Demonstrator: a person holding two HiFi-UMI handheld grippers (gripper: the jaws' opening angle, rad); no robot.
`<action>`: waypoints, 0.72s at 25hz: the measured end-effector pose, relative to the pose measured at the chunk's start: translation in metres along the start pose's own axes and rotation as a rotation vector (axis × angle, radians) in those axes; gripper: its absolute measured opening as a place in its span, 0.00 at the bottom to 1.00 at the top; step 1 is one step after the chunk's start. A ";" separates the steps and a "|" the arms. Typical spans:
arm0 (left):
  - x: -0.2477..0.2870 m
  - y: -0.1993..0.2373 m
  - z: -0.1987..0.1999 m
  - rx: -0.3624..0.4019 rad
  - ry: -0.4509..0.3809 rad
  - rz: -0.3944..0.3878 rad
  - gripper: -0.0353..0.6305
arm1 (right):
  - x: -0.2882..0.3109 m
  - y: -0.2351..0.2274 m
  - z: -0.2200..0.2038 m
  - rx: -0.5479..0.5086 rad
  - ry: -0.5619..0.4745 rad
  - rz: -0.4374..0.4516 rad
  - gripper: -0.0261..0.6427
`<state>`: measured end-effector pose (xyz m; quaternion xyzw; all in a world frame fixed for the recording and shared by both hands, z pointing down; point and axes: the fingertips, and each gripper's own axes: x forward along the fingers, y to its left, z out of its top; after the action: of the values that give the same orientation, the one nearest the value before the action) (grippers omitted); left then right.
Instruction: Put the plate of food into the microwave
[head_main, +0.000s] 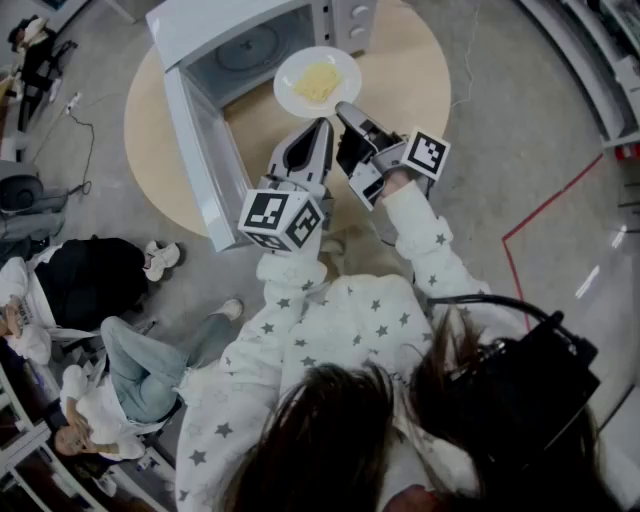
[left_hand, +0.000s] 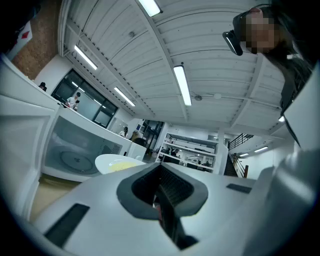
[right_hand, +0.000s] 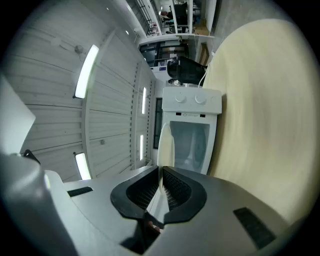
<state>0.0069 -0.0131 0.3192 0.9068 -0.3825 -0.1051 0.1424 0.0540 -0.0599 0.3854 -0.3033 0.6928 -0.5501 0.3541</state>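
The plate (head_main: 290, 95) with its heap of yellow food (head_main: 318, 80) is sitting right at the mouth of the open microwave (head_main: 262, 20). I cannot tell whether it is clear of the tabletop (head_main: 420, 70). The right gripper (head_main: 343, 108) is pinching the plate's near rim, and in the right gripper view its fingers (right_hand: 175, 192) are closing tight on the thin white edge (right_hand: 164, 145), with the oven cavity (right_hand: 192, 137) lying straight ahead.

The grip is taking only one edge, so to my eye the person is needing to keep the plate level and slide it straight forward, low over the sill and onto the glass turntable (head_main: 248, 48). A tilt is likely to send the food off the far side.

The left gripper (head_main: 322, 125) is hanging just beside the right one, its fingers (left_hand: 172, 200) pressed together with nothing between them. It is pointing past the plate (left_hand: 107, 161) towards the cavity and could be steadying from below.

The door (head_main: 195, 140) is standing wide open on the left, so nothing is blocking the way in. A cable (head_main: 465, 60) is trailing off the tabletop on the right. People (head_main: 130, 350) are sitting on the floor to the left, well apart from the work, and a red line (head_main: 550, 205) is running across the floor on the right.
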 end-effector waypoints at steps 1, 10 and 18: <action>0.003 0.002 -0.006 -0.001 0.003 0.012 0.06 | 0.000 -0.005 0.001 0.004 0.015 0.001 0.07; 0.037 0.056 -0.013 -0.033 -0.051 0.185 0.06 | 0.042 -0.041 0.023 0.034 0.183 -0.029 0.07; 0.053 0.103 -0.006 -0.021 -0.065 0.304 0.06 | 0.096 -0.065 0.037 0.071 0.273 -0.068 0.07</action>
<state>-0.0230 -0.1190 0.3551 0.8330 -0.5188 -0.1157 0.1534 0.0320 -0.1712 0.4282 -0.2363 0.7037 -0.6223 0.2484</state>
